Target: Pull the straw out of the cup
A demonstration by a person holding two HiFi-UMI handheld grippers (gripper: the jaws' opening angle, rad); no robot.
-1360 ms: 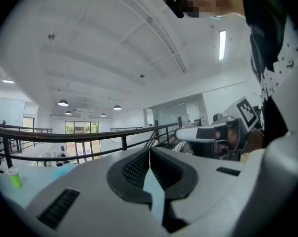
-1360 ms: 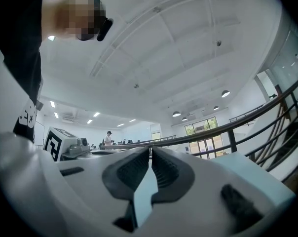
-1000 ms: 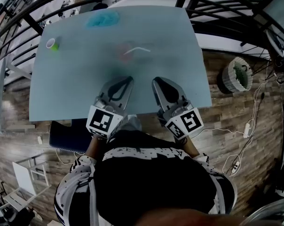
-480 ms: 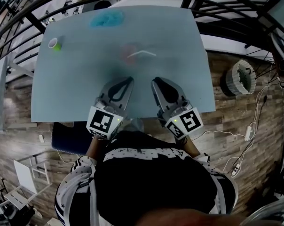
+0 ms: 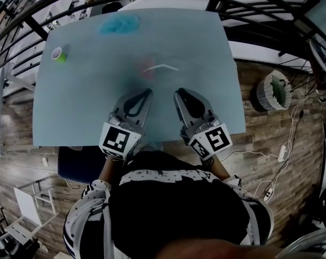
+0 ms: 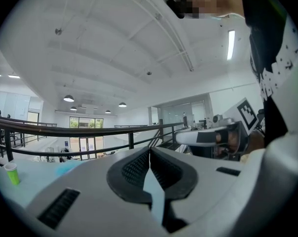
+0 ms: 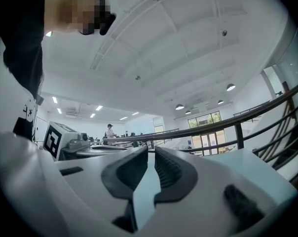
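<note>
1. Low at centre of the head view, parked side by side over the near edge of the table (image 5: 206,42): left gripper (image 5: 147,92) and right gripper (image 5: 178,93), both angled toward mid-table, probably a ready stance ahead of a reach.
2. Seen along its own jaws, left gripper (image 6: 149,149) closed tip to tip, nothing caught between the pads, only pale tabletop beyond.
3. Much the same for the right gripper (image 7: 150,149): closed to a hairline slit, empty, pointed across the table toward a dark railing (image 7: 197,130).
4. Just above the gripper tips in the head view, at mid-table and apart from either gripper: cup (image 5: 143,67), a blurred reddish shape, with white straw (image 5: 163,67) slanting out to its right. Depth of the straw inside the cup lost to blur; extraction judged not yet begun.
5. Set aside in the upper left of the frame, a small green cup (image 5: 59,53); at top centre, a blue bundle (image 5: 119,23). Both well apart from the work, leaving an open lane to the straw.
6. Judged next: one gripper to steady the light cup, the other to open and pinch the straw high on its free end. Risk of tipping the cup if dragged sideways rather than drawn along the straw's own lean.
</note>
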